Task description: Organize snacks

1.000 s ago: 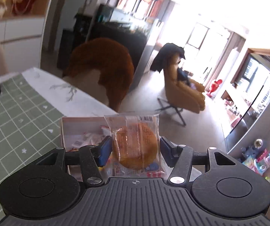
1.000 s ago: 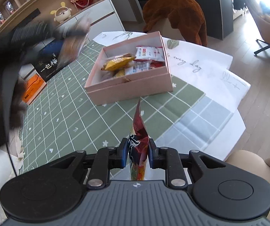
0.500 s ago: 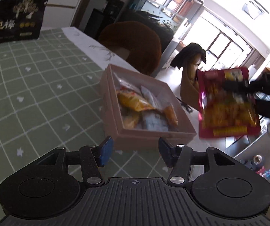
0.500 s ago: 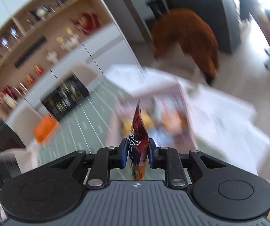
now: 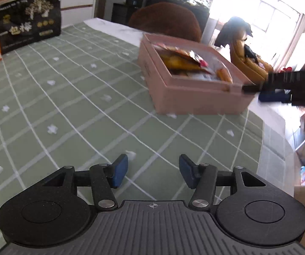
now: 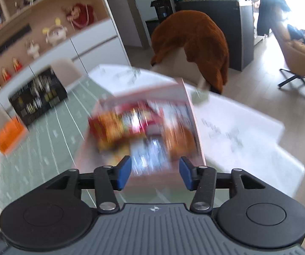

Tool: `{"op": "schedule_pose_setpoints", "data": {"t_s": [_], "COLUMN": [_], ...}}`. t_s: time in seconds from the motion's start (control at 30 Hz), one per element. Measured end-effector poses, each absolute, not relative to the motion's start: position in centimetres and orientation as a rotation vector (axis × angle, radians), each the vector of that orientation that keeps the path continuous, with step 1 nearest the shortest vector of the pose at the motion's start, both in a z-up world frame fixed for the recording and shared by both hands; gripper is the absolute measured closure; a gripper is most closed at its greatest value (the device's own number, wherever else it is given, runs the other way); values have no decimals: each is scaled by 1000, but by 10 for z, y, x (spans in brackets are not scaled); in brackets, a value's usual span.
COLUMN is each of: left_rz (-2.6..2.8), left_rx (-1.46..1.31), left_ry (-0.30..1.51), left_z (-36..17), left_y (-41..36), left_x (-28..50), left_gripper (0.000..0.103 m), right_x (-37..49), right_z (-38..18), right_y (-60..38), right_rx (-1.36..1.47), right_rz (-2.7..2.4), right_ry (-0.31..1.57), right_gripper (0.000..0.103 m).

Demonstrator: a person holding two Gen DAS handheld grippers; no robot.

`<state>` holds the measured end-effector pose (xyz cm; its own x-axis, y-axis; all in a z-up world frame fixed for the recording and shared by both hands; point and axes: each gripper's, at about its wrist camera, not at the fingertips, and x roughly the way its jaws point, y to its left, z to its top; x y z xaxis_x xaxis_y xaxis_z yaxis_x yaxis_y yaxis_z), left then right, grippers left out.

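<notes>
Two handheld claws work over a worktop (image 5: 71,97) covered in a green checked cloth. The landmark is a shallow pink box (image 5: 195,97) that stands near the worktop's far right edge and already holds a loose pile of snack packets (image 5: 186,61) in yellow, orange and red wrappers.

The left claw (image 5: 153,171) is released, its blue pads spread with nothing between them. It hangs low over bare cloth, well short of the box, which lies ahead of it and to its right.

The right claw (image 6: 155,173) is also released and empty. Its view is badly blurred by motion, but the pink box (image 6: 191,114) sits directly ahead of and below the fingers, with a red and yellow packet (image 6: 118,125) lying inside, its long side seemingly across the box. From the left view, the right claw (image 5: 265,92) appears as a dark blur at the box's near right corner.

The right claw is clearly the nearer to the box. No loose snack shows on the cloth outside the box, so the sorting looks close to finished.
</notes>
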<state>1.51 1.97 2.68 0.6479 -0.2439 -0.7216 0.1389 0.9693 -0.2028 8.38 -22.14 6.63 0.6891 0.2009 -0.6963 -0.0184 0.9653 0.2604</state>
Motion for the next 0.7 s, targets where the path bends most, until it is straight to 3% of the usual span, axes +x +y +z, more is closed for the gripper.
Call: {"op": "schedule_pose_setpoints", "data": {"t_s": [0.2,0.27,0.43,0.53,0.7], "left_rz": [-193,-184,-139,-132,-126], "left_rx": [-35,12,63,57,64], "left_ry": [757,727,680,679,671], "left_z": [14,10,4,3,3], "left_y": [0,-8,-23,-23,-25], "left_x": [12,12,12,14,13], "left_gripper": [44,43,41,41,41], "right_x": [39,23,18,21,15], "right_z": [9,5,-3,-10,-16], "right_y": [-202,-195,-184,-178,-188], "right_rx": [216,181,96,2,48], "right_rz": [108,104,58,-51,-47], "right_ry": [894,818,772,754,735], "right_gripper": [49,34,25,4,2]}}
